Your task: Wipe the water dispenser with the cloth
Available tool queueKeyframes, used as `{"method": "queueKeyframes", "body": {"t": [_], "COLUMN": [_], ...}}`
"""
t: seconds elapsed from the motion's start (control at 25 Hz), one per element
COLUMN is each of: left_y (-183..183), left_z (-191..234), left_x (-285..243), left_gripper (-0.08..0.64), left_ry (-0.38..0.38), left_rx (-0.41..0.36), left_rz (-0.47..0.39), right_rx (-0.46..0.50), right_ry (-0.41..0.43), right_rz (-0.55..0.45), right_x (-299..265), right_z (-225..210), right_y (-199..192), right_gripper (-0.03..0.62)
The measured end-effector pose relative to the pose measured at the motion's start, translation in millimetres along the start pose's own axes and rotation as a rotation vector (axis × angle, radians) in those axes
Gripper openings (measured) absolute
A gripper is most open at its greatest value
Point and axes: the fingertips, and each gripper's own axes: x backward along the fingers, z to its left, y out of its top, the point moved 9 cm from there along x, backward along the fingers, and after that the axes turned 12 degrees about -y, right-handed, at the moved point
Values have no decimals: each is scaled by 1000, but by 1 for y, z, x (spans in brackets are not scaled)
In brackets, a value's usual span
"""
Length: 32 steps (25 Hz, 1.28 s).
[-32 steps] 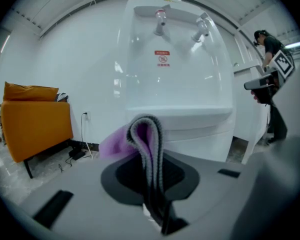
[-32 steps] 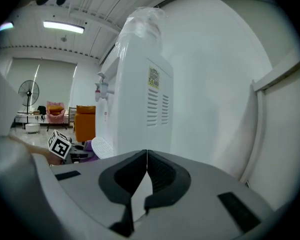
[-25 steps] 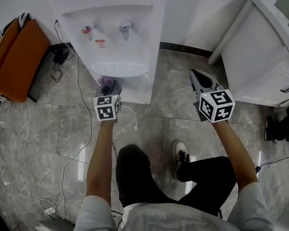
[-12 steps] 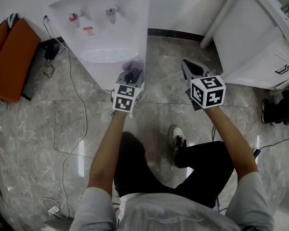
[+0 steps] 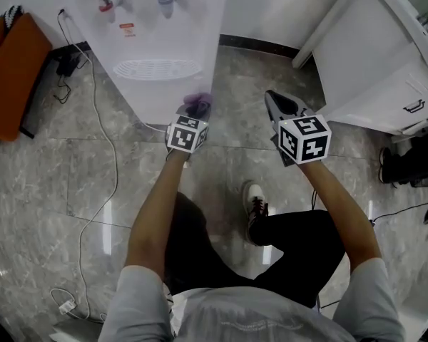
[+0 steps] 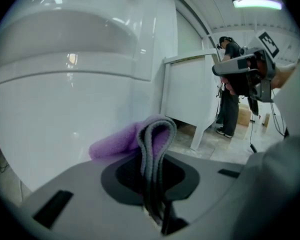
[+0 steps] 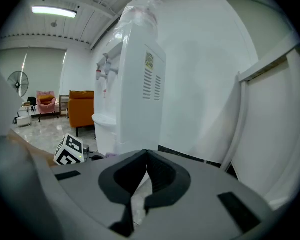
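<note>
**Cloth held at the dispenser's lower corner, spare gripper kept aside**

We hold the cloth (image 6: 121, 140) in the left gripper (image 6: 153, 151), whose jaws are pressed together on a folded edge. The fold stands up between them and the purple bulk spills out to the left. We judge that this grip is chosen so the loose part can serve as a soft pad, keeping the hard jaws off the white casing.

In the head view the left gripper (image 5: 194, 112) sits low at the front right corner of the water dispenser (image 5: 172, 38), below the drip tray (image 5: 157, 68). The cloth (image 5: 197, 101) is at that corner. In the left gripper view the dispenser's smooth lower panel (image 6: 65, 99) fills the frame just behind the cloth. The cloth looks to be resting on it, but we cannot tell for certain that it touches.

The right gripper (image 5: 277, 107) hangs over the bare floor, between the dispenser and the white cabinet (image 5: 371, 70), well apart from the cloth. Its jaws (image 7: 146, 170) meet at the tips with nothing between them. We read it as parked there because one cloth needs one gripper, and that spot keeps it clear of the wiping path.

The taps (image 5: 166, 0) and the upper recess lie far from the cloth. The dispenser's side with its vent slots (image 7: 151, 89) faces the right gripper. We guess these surfaces remain to be wiped, and that the cable (image 5: 103, 141) on the floor to the left should be avoided.
</note>
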Motion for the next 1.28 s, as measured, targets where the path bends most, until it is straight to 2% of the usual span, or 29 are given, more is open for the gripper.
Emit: {"method": "queueKeyframes", "body": {"t": [0.24, 0.36, 0.56, 0.68, 0.76, 0.88, 0.96, 1.08, 1.28], "left_y": [-38, -46, -58, -71, -82, -102, -117, -135, -173], "left_z": [39, 58, 95, 113, 125, 143, 153, 161, 164], "left_x": [18, 33, 65, 80, 87, 94, 94, 85, 64], "left_gripper": [44, 44, 44, 44, 44, 44, 44, 46, 45], "left_ry": [93, 128, 196, 283, 335, 389, 420, 442, 447], "left_rx": [130, 133, 160, 108, 101, 178, 213, 219, 296], "left_rz": [5, 23, 22, 52, 50, 22, 22, 37, 57], "right_rx": [26, 55, 29, 10, -35, -82, -46, 2, 24], "right_ry": [27, 53, 64, 72, 75, 82, 89, 99, 100], "right_rz": [37, 55, 64, 54, 42, 36, 27, 18, 27], "right_x": [-23, -36, -54, -53, -50, -47, -45, -40, -34], "right_z": [10, 20, 27, 26, 22, 20, 21, 22, 20], "right_y": [-16, -21, -27, -31, -31, -31, -32, -31, -40], "right_gripper": [14, 14, 14, 14, 14, 14, 14, 14, 14]}}
